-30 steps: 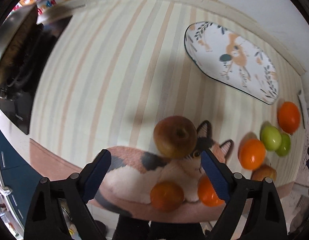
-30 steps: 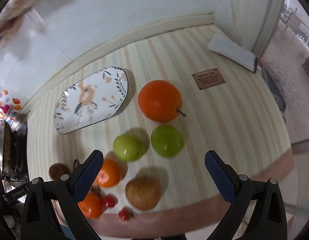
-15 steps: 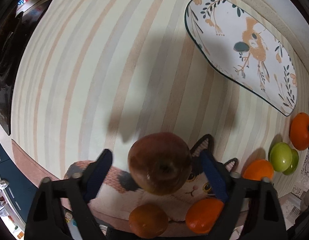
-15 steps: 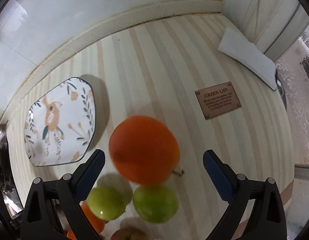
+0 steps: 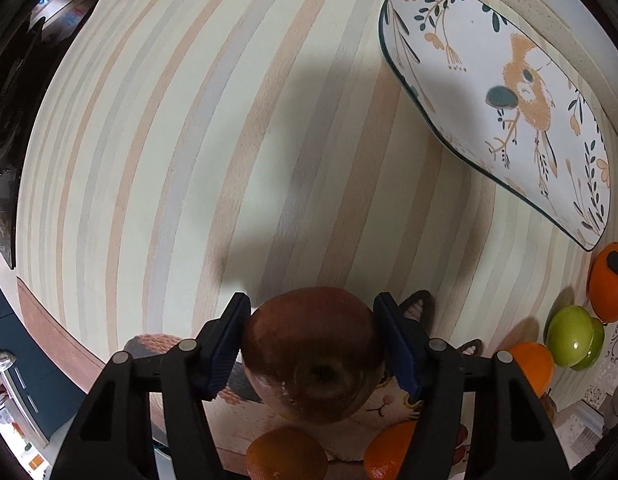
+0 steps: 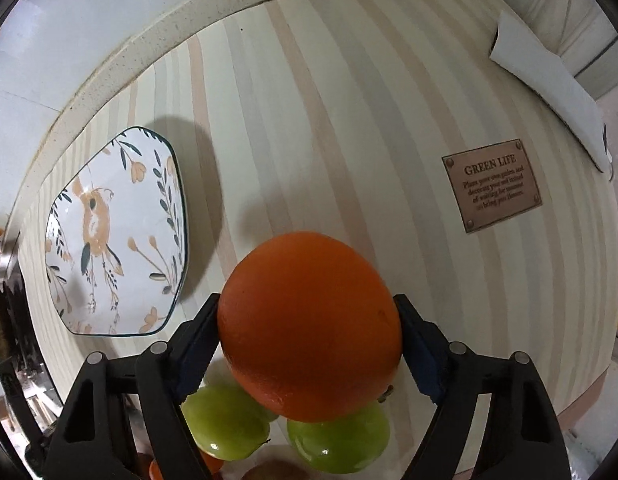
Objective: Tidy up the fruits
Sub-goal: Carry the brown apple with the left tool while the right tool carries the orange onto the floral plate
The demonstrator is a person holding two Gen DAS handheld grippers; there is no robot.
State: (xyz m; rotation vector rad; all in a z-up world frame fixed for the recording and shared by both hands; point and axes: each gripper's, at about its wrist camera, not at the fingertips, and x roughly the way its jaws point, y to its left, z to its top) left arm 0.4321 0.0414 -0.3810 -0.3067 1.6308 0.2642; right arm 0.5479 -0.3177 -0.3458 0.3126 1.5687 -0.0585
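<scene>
The striped table [image 5: 213, 128] fills both views, its pale green, beige and grey bands running away from the cameras. On it lies the flower-and-bird plate [image 6: 117, 236], bare of fruit, beside the wall. Nearer the left camera sits a cat-shaped mat [image 5: 389, 404] with two small oranges [image 5: 287, 456] at its near edge.

The left claw [image 5: 311, 344] is clamped on a brown apple [image 5: 313, 356] — both blue pads press its sides, over the mat. The right claw [image 6: 309, 340] is closed on a large orange [image 6: 309, 324], pads against its flanks, with two green apples [image 6: 225, 420] just below and behind it.

In the left view another orange [image 5: 529, 364] lies by the green apples. A brown "GREEN LIFE" plaque [image 6: 493, 184] lies flat on the table's right part, and a folded white cloth [image 6: 549, 84] rests near the far corner.
</scene>
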